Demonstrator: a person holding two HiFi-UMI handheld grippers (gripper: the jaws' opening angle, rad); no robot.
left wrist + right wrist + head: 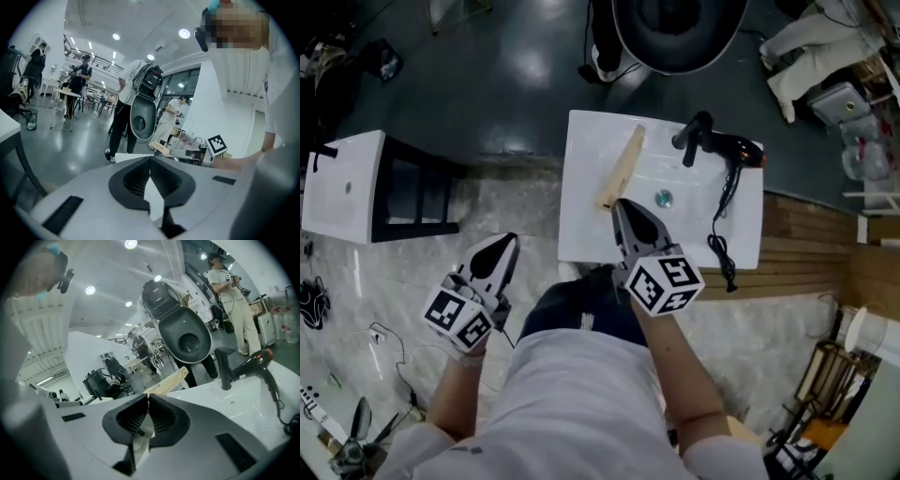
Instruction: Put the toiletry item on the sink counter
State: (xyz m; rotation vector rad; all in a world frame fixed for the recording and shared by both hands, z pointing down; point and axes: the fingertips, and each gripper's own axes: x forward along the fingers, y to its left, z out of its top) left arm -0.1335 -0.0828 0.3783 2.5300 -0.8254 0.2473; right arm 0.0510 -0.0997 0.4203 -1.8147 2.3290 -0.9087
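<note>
A cream tube (622, 165) lies slanted on the white sink counter (581, 234), across the basin's left side. My right gripper (619, 202) is over the counter with its jaws shut, and the tube's near end sits right at its tips. In the right gripper view the tube (168, 380) runs away from the closed tips of that gripper (148, 396). My left gripper (508, 239) hangs left of the counter above the marble floor, shut and holding nothing. In its own view its jaws (150, 159) meet tip to tip.
A black and red hair dryer (727, 147) with its cord lies on the counter's right side, beside a black faucet (694, 136) and the drain (664, 198). A second white sink unit (345, 183) stands at left. A large dark shell (675, 28) is behind the counter.
</note>
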